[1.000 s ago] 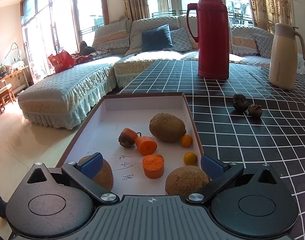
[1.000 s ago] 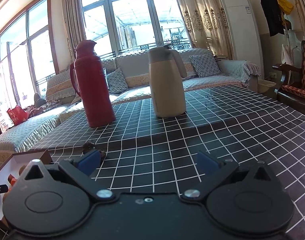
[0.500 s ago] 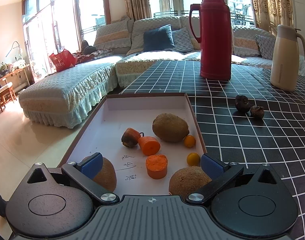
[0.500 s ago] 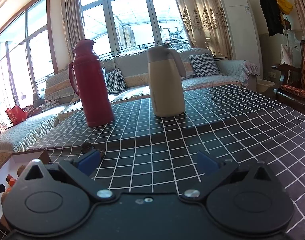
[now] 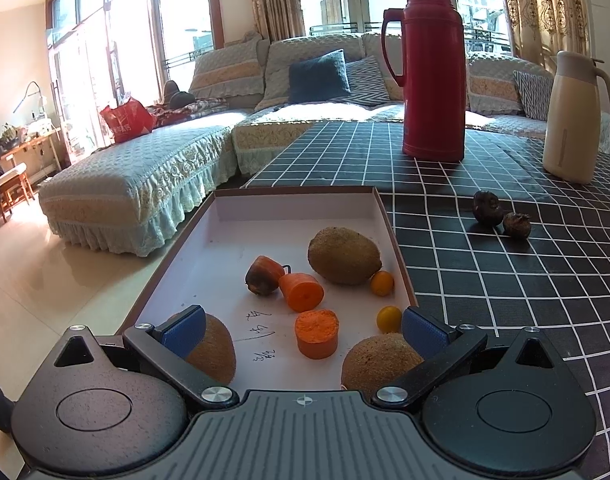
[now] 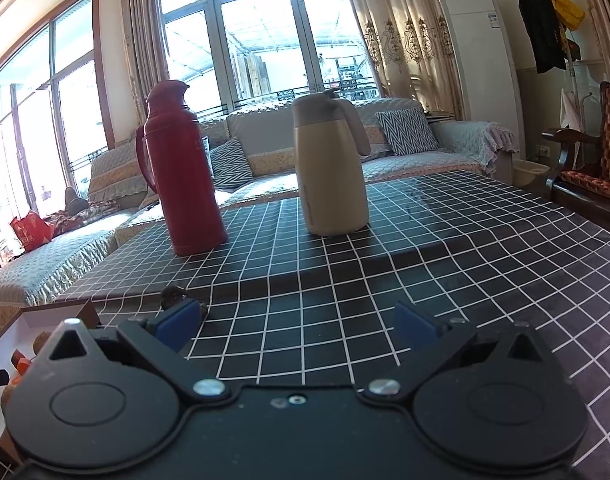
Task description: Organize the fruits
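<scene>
A shallow white tray [image 5: 289, 210] holds three brown kiwis [image 5: 343, 255], three orange carrot chunks [image 5: 316, 333] and two small yellow-orange fruits [image 5: 389, 318]; two dark wrinkled fruits [image 5: 486, 207] lie touching on the checked counter [image 5: 505, 280] beside it.

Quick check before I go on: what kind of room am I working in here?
Most likely a home living room: a sectional sofa with cushions, tall curtained windows, and a table in a grid-pattern cloth holding a red thermos.

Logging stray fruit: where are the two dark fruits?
In the left wrist view, the two dark fruits lie touching on the tablecloth, right of the tray, before the cream jug.
</scene>
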Demonstrator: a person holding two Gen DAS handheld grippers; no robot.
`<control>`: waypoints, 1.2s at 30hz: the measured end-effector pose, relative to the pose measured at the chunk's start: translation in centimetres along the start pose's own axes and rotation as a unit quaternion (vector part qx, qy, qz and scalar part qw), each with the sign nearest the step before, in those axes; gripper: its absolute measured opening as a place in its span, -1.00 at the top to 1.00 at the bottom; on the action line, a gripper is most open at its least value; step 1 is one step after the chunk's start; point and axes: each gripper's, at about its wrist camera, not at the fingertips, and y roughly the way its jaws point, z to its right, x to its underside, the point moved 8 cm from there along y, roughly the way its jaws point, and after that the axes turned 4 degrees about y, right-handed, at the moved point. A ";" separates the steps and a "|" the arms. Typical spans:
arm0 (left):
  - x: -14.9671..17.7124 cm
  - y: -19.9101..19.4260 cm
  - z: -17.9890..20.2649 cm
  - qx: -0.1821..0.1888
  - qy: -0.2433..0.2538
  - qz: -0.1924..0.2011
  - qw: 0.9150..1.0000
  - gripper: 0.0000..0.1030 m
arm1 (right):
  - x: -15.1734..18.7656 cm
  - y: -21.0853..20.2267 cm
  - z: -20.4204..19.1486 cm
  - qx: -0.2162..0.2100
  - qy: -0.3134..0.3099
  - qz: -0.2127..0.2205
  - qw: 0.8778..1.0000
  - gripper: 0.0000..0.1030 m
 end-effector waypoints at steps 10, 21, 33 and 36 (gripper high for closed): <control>0.3 0.4 -0.7 -0.007 -0.008 -0.003 1.000 -1.00 | 0.0 0.2 0.2 0.005 0.002 0.001 1.000 -1.00; -0.4 -0.5 0.8 0.008 0.002 0.014 1.000 -1.00 | 0.2 0.4 0.3 0.007 0.003 -0.003 1.000 -1.00; -0.6 -0.6 2.1 0.016 0.007 0.014 1.000 -1.00 | 0.2 0.3 0.5 0.007 0.005 -0.003 1.000 -1.00; -0.6 -0.7 2.6 0.020 0.009 0.015 1.000 -1.00 | 0.2 0.3 0.6 0.006 0.006 -0.006 1.000 -1.00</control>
